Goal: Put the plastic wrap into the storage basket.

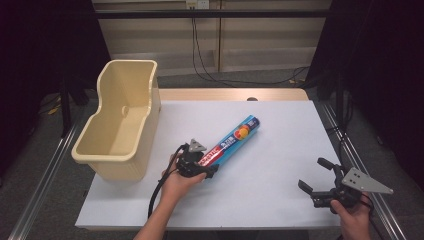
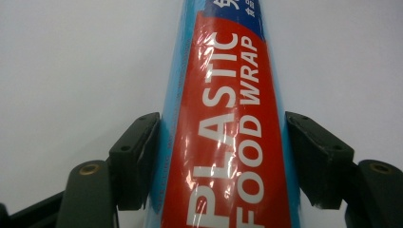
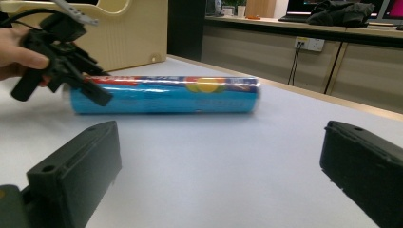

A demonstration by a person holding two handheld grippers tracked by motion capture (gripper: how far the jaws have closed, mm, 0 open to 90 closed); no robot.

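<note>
- Blue and red glossy film covers the plastic wrap roll (image 2: 223, 133), a long cylinder printed "PLASTIC FOOD WRAP" in white capitals.
- It lies flat on the white tabletop (image 1: 280, 165), its near end between the jaws of the left claw (image 1: 206, 167).
- Left claw: black pads sit against both sides of the roll, gripping it.
- Right claw (image 1: 314, 176): jaws spread wide, holding nothing, well apart from the roll.
- Beyond the left claw stands a cream plastic bin (image 1: 120, 120), smooth-walled with a curved rim.

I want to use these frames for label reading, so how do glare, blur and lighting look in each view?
Left gripper view: sheen streaks cross the plastic wrap roll, though the lettering stays readable. Right gripper view: the roll is soft and blurred. High view: the table is evenly lit, the surroundings are dark.
</note>
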